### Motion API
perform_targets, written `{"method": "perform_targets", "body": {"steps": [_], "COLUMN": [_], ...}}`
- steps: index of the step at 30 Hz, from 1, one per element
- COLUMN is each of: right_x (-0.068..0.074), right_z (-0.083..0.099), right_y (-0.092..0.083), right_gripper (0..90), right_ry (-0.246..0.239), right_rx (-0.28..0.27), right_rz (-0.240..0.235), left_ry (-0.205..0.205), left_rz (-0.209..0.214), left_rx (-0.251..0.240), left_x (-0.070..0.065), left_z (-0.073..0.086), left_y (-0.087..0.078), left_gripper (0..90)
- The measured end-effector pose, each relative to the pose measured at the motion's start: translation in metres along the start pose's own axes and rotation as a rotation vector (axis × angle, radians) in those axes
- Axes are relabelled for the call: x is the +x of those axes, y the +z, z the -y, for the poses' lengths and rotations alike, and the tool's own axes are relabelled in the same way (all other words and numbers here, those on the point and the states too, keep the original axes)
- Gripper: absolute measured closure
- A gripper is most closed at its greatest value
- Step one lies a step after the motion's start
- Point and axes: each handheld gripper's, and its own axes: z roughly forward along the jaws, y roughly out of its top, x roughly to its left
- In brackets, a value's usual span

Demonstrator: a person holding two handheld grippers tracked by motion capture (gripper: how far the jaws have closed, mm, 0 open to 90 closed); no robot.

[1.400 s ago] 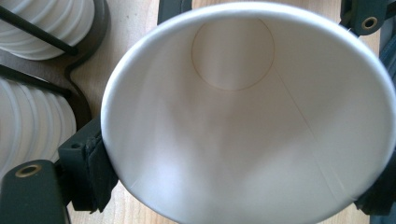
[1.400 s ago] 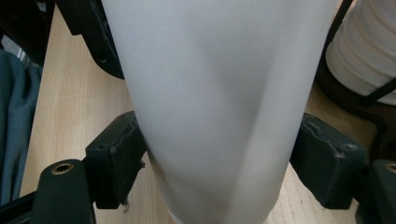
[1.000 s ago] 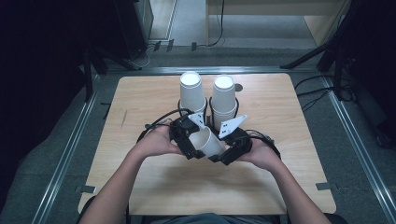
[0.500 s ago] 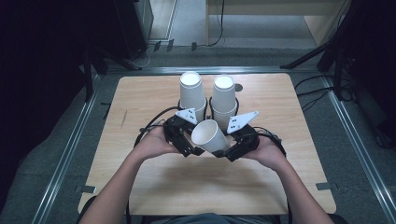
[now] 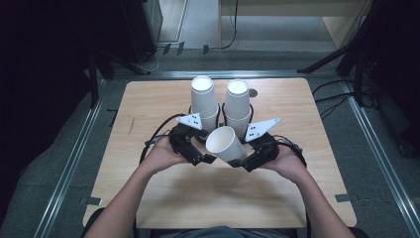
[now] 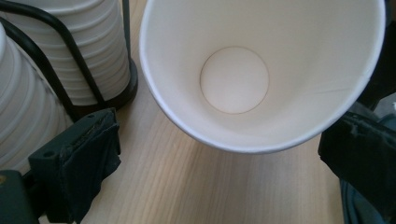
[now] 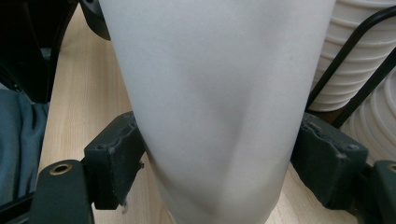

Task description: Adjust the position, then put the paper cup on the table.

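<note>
My right gripper (image 5: 247, 157) is clamped on the single paper cup (image 5: 226, 144), its pads pressing a dent into the cup's wall. Over the last second I have tipped the cup so that its mouth faces my left gripper (image 5: 198, 154), which stands wide open with nothing in it. The cup hangs above the table (image 5: 148, 99), just in front of the two cup stacks (image 5: 204, 101) in their wire holders. My guess is a handover or restacking comes next.
</note>
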Motion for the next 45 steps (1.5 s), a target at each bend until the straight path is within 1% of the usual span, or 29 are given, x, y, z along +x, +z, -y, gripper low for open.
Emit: {"method": "perform_targets", "body": {"steps": [1, 4, 5, 9, 10, 13, 17, 18, 19, 20, 21, 24, 28, 31, 33, 35, 37, 38, 40, 43, 45], "right_x": [0.000, -0.001, -0.001, 0.000, 0.001, 0.001, 0.003, 0.003, 0.004, 0.003, 0.003, 0.003, 0.002, 0.002, 0.000, 0.000, 0.000, 0.000, 0.000, 0.000, 0.000], "right_z": [0.000, 0.000, 0.000, -0.002, -0.002, -0.003, -0.004, -0.004, -0.005, -0.005, -0.005, -0.005, -0.004, -0.003, -0.003, -0.003, -0.003, -0.003, -0.002, -0.001, 0.000], "right_y": [0.000, -0.001, -0.001, 0.002, 0.003, 0.006, 0.011, 0.011, 0.012, 0.013, 0.013, 0.012, 0.012, 0.013, 0.014, 0.014, 0.014, 0.014, 0.013, 0.011, 0.010], "right_gripper": [21.6, 21.6, 21.6, 21.6, 21.5, 21.5, 21.5, 21.5, 21.5, 21.5, 21.5, 21.8, 21.8, 21.4, 18.6, 13.9, 13.8, 13.7, 13.8, 13.8, 13.8], "right_ry": [0.004, 0.007, 0.005, 0.009, 0.009, 0.008, 0.011, 0.007, 0.008, 0.013, 0.016, 0.010, 0.011, 0.025, 0.046, 0.062, 0.064, 0.060, 0.061, 0.061, 0.064], "right_rx": [-0.004, -0.019, -0.023, -0.031, -0.033, -0.031, -0.030, -0.031, -0.031, -0.031, -0.033, -0.032, -0.018, -0.003, 0.005, 0.016, 0.027, 0.034, 0.046, 0.051, 0.053], "right_rz": [-0.002, -0.009, -0.010, -0.021, -0.023, -0.032, -0.049, -0.050, -0.053, -0.052, -0.055, -0.048, -0.047, -0.055, -0.066, -0.059, -0.058, -0.047, -0.041, -0.042, -0.045], "left_ry": [-0.013, -0.022, -0.022, -0.020, -0.026, -0.027, -0.025, -0.024, -0.026, -0.026, -0.024, -0.020, -0.021, -0.039, -0.029, -0.025, -0.023, -0.019, -0.014, -0.007, 0.004], "left_rz": [0.002, 0.017, 0.025, 0.031, 0.037, 0.024, 0.039, 0.034, 0.038, 0.030, 0.020, 0.012, 0.009, 0.017, 0.009, 0.007, 0.010, 0.002, -0.005, -0.018, -0.025], "left_rx": [-0.010, -0.027, -0.034, -0.057, -0.064, -0.075, -0.075, -0.081, -0.095, -0.104, -0.111, -0.107, -0.084, -0.071, -0.058, -0.042, -0.033, -0.029, -0.024, -0.018, -0.001], "left_x": [0.000, 0.000, 0.000, -0.003, -0.004, -0.005, -0.007, -0.008, -0.009, -0.009, -0.011, -0.012, -0.012, -0.010, -0.010, -0.010, -0.010, -0.010, -0.009, -0.009, -0.008], "left_z": [-0.001, -0.002, -0.002, -0.005, -0.006, -0.008, -0.009, -0.009, -0.009, -0.009, -0.009, -0.009, -0.010, -0.009, -0.009, -0.009, -0.009, -0.008, -0.008, -0.007, -0.007], "left_y": [0.001, 0.002, 0.003, 0.007, 0.009, 0.012, 0.015, 0.015, 0.014, 0.014, 0.014, 0.014, 0.014, 0.015, 0.016, 0.017, 0.017, 0.017, 0.017, 0.016, 0.015], "left_gripper": [0.0, 0.0, 0.0, 0.0, 0.0, 0.0, 0.0, 0.0, 2.1, 5.0, 5.7, 8.1, 11.5, 12.8, 12.8, 12.8, 12.8, 12.8, 12.8, 12.8, 12.8]}}
